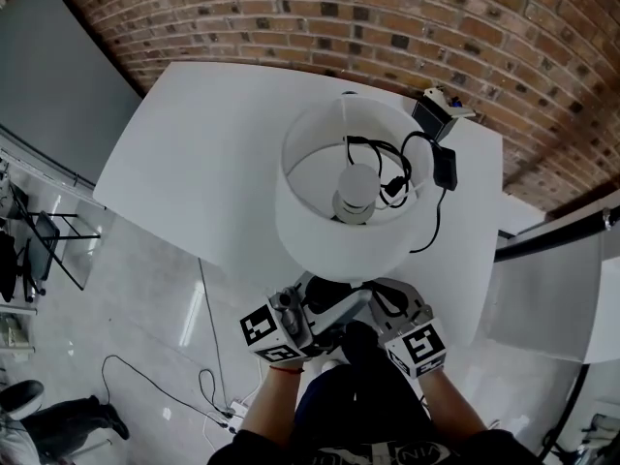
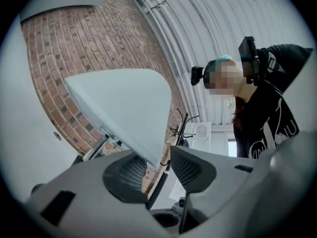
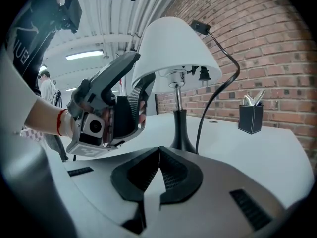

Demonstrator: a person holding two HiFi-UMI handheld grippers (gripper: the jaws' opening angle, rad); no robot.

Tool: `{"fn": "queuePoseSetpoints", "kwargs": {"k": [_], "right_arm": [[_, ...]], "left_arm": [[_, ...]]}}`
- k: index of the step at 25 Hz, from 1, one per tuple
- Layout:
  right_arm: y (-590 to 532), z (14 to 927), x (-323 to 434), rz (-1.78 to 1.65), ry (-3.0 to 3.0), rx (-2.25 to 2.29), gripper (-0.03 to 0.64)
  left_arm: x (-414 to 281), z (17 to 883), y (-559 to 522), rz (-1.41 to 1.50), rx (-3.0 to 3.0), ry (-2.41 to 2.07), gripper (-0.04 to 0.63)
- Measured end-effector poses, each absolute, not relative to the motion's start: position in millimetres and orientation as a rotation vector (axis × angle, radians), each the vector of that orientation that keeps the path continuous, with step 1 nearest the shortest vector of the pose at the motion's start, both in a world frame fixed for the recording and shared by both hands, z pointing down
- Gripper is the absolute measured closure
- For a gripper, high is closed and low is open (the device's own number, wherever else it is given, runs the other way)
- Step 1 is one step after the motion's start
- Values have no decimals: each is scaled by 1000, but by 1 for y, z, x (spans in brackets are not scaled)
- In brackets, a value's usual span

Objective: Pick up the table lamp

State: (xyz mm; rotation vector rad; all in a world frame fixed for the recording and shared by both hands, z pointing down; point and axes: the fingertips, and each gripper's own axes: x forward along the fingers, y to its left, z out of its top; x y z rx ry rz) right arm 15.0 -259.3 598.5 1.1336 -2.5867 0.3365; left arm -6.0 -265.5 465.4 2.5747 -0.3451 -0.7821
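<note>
The right fingers (image 3: 176, 175) are shut tight and hold nothing. Just past them, the left fingers (image 2: 130, 175) are wide open. The shade edge of the table lamp (image 3: 173, 48) sits between the left fingers, not squeezed. The lamp stands on the white table (image 3: 257, 152) beyond both. A black pen cup (image 3: 250, 118) is farther off.

Red brick wall (image 1: 387, 17) runs across twelve o'clock behind the white bench (image 1: 194, 163). Glossy pale floor (image 1: 136, 289) spreads at eight o'clock, a black cable (image 1: 155, 386) snaking over it. Strip light (image 3: 84, 56) glows overhead.
</note>
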Motion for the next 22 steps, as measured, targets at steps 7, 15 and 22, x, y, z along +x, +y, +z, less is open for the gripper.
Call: {"fn": "queuePoseSetpoints", "kwargs": {"k": [7,15,22], "right_arm": [[-256,603,11,352,-2579,1138,614],[-261,603,9,374,-2581,1138,614],[-268,593,13,370,-2580,1164,614]], "left_arm": [[-8,459,-275,-865,2538,-301,463],[-9,455,-278,-888,2515,-272,495],[-6,450,-276,-888,2519,-251,562]]}}
